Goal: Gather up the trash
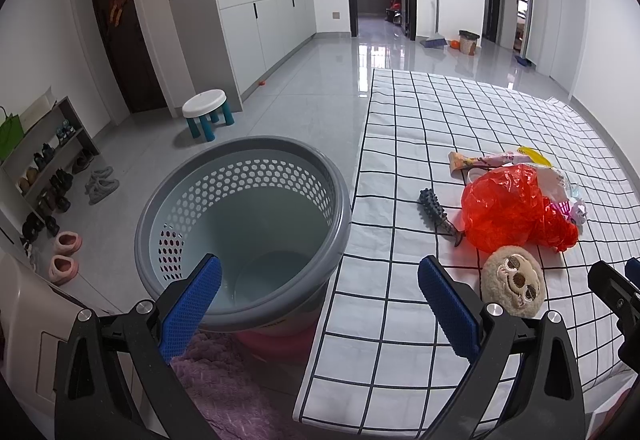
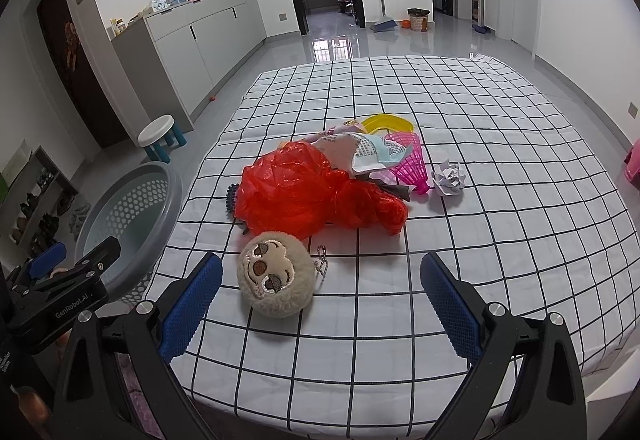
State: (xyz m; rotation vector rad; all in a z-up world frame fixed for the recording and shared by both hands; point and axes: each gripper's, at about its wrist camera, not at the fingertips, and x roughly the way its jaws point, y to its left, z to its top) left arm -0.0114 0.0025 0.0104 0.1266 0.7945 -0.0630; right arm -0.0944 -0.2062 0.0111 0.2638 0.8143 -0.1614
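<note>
Trash pile [image 2: 320,192] untouched beyond both wide-open, empty tongs [image 2: 320,304].

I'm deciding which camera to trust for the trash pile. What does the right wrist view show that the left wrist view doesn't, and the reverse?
Only the right wrist view shows the crumpled paper ball and the pink mesh basket in full. Only the left wrist view shows the grey bin's empty inside and the spiky black roller clearly. Both show the red plastic bag, the plush sloth head and the checked sheet. Both claws, left and right, are open.
</note>
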